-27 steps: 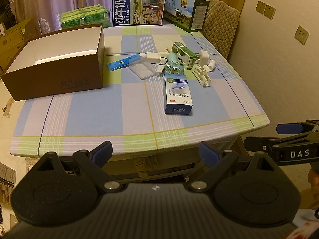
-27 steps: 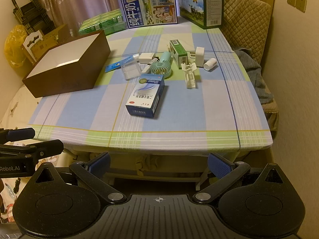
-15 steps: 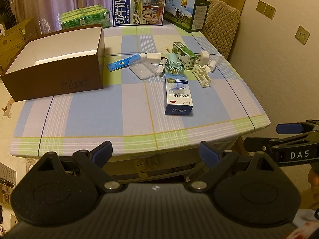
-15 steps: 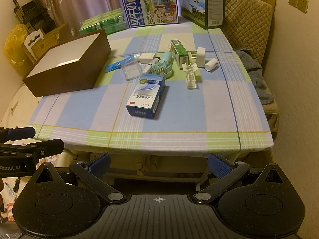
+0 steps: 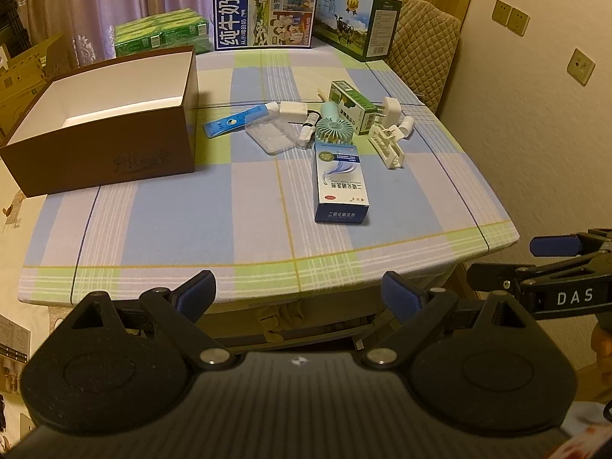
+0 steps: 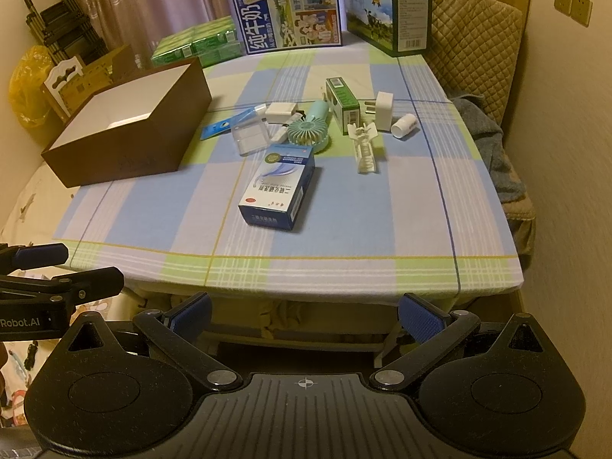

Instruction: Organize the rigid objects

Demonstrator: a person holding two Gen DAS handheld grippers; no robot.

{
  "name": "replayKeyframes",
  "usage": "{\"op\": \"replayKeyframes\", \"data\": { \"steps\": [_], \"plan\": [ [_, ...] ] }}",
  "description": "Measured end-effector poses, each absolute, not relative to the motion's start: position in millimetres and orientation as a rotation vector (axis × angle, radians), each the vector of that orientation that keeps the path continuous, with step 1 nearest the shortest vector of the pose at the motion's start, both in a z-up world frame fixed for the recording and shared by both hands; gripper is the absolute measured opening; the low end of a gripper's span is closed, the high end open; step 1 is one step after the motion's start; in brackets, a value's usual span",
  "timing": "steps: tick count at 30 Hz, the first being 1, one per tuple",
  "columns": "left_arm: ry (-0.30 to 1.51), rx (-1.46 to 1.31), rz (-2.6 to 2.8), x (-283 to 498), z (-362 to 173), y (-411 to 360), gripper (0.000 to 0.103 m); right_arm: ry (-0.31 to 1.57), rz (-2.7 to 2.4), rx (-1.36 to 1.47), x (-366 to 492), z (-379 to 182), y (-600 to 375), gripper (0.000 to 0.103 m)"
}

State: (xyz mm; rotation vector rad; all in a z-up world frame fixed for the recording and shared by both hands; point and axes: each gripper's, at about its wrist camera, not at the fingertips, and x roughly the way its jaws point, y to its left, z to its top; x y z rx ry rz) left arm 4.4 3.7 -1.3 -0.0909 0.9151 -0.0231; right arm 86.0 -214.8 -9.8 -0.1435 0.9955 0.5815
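Rigid objects sit bunched mid-counter, w/ the blue-white carton [image 5: 341,183] lying flat nearest the front edge, a bit apart from the rest. Behind it: mint handheld fan [image 5: 333,127] head-down toward the carton, clear plastic case [image 5: 271,137], blue flat packet [image 5: 235,120], white charger block [image 5: 291,108], green-white small box [image 5: 352,105], white plug adapter [image 5: 390,111], white ribbed clip piece [image 5: 386,144], short white tube [image 6: 403,125]. Probably laid out loose like that so each can be picked singly. Brown open box [image 5: 103,114] stands on the counter's left side, mouth up, white lining bare where visible — likely the drop-off bin, placed w/in easy reach of the pile. Left tool [image 5: 298,294] is spread wide, nothing between its pads, hanging off the front edge of the counter [image 5: 191,229] and angled down at it; right tool [image 6: 304,311] same, spread wide and empty, also short of the edge. Each shows at the rim of the other's view, so they're side by side; looks like a ready pose, nothing touched yet. Hard to make out: box floor near its front wall is hidden by that wall; small white bits under/beside the fan overlap, can't separate them; carton print too small to read. Milk cartons [image 6: 290,15] and green packs [image 6: 197,44] at the back look like storage, not part of the job, though can't be sure.
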Motion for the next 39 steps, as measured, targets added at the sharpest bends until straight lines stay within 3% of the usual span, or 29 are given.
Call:
{"op": "replayKeyframes", "data": {
  "steps": [39],
  "plan": [
    [0.921, -0.078, -0.022, 19, -3, -6, 0.092, 0.998, 0.583, -0.153, 105, -12, -217, 0.101]
  ]
}}
